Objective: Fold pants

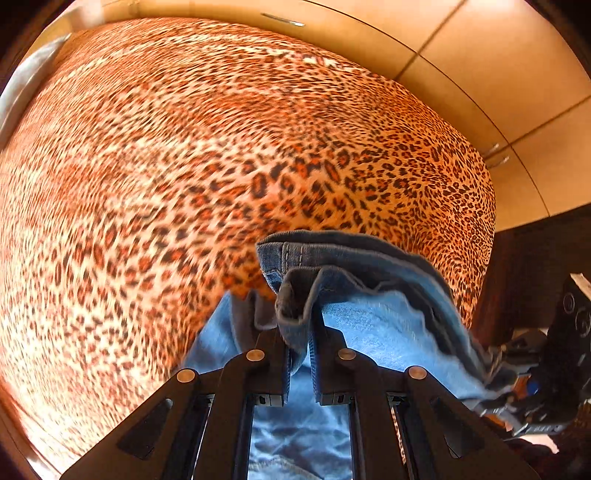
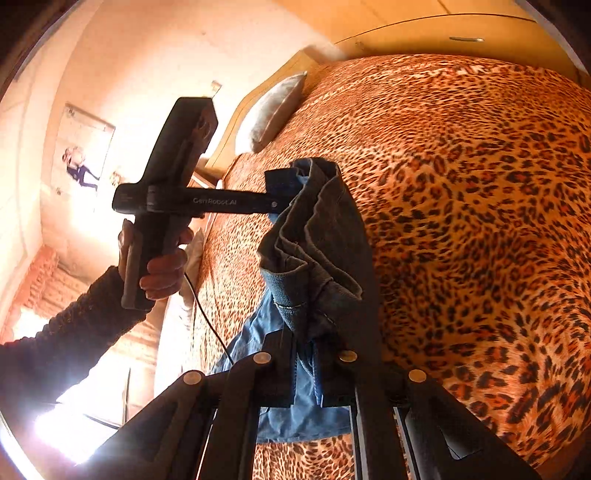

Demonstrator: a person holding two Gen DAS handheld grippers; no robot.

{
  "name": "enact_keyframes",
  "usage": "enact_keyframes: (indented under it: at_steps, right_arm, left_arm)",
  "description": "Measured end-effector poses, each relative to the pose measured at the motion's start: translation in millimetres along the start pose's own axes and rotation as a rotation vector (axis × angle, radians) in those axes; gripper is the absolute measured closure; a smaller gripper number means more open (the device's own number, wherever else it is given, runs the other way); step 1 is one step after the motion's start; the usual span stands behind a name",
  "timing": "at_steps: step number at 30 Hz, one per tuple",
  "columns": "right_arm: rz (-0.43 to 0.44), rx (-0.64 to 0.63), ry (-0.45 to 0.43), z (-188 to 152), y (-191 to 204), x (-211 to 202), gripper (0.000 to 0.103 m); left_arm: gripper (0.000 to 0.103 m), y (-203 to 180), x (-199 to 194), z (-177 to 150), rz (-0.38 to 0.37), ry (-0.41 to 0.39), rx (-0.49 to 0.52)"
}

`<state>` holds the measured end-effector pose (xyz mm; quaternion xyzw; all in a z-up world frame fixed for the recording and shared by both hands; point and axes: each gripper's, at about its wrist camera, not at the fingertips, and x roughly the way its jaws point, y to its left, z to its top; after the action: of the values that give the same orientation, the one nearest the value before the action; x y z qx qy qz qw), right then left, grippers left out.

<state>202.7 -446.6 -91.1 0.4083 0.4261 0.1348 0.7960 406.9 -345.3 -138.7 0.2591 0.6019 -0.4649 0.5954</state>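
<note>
Leftmost in the right wrist view, a person's hand point(image 2: 162, 266) in a dark knitted sleeve point(image 2: 66, 332) grips the handle of the left tongs point(image 2: 275, 195), whose black body reaches across toward the middle and is clamped on the upper edge of the pants point(image 2: 314, 251). A thin black cable point(image 2: 207, 314) hangs from that handle. Behind it stand a pale wall with a poster point(image 2: 83, 162), a grey pillow point(image 2: 273, 110) and a wooden headboard point(image 2: 258, 96). Further right, the blue denim hangs in bunched folds, lifted clear of the bed, and its lower edge runs down between the fingers of the right tongs point(image 2: 306, 369), which are pinched nearly closed on the cloth. To the right of that, the leopard-print bedspread point(image 2: 480, 221) fills the view, with wooden wardrobe doors point(image 2: 443, 22) beyond it. In the left wrist view the same spotted bedspread point(image 1: 147, 166) covers the left and centre, motion-blurred. At lower centre the left tongs point(image 1: 299, 347) are squeezed tight on a folded denim hem, and the pants point(image 1: 369, 325) drape away to the right, lighter on the inside face. At the far right edge part of the right tongs point(image 1: 546, 369) shows, dark and partly hidden by the cloth, with wardrobe doors point(image 1: 498, 74) above.
</note>
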Motion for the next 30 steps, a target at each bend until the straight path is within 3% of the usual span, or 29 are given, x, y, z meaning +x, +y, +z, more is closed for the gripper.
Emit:
enact_keyframes:
  at_steps: [4,7,11,13,14,16,17,19,22,27,30]
  right_arm:
    - [0.003,-0.142,0.165,-23.4,35.8,39.7,0.094]
    - [-0.019,-0.240,0.316,-50.8,56.4,79.7,0.093]
    - [-0.168,-0.376,0.496,-87.6,62.4,131.6,0.089]
    - [-0.239,-0.471,0.555,-102.9,67.5,144.5,0.075]
    - [-0.248,-0.503,0.577,-107.6,70.4,145.5,0.073]
    - [-0.244,-0.545,0.590,-107.8,76.2,139.1,0.069]
    - [-0.233,-0.556,0.587,-105.0,78.9,130.9,0.069]
    - [-0.198,-0.538,0.554,-92.1,79.5,109.5,0.064]
    - [-0.152,-0.426,0.467,-52.3,58.8,81.1,0.048]
    - [-0.100,-0.300,0.416,21.4,21.9,74.3,0.047]
    - [-0.012,-0.364,0.458,58.6,15.3,91.3,0.047]
  left_arm:
    - [0.095,37.6,-7.3,-51.9,-0.046,-0.009,-0.133]
    - [0.092,67.2,5.8,-94.2,-0.052,0.031,-0.255]
    - [0.082,93.2,23.1,-140.4,-0.015,0.111,-0.392]
    - [0.074,101.4,19.4,-159.1,0.022,0.116,-0.452]
    - [0.068,103.9,13.9,-167.9,0.025,0.103,-0.469]
    - [0.055,107.2,-1.2,-186.0,0.055,0.076,-0.502]
    - [0.047,108.1,-10.2,-195.8,0.047,0.052,-0.521]
    - [0.042,105.9,-27.8,-216.9,-0.005,0.003,-0.585]
    - [0.040,88.5,-44.5,-246.6,-0.072,-0.061,-0.654]
    - [0.036,36.4,-49.9,-282.4,-0.171,-0.157,-0.791]
    - [0.035,-1.0,-40.1,-300.0,-0.121,-0.188,-0.908]
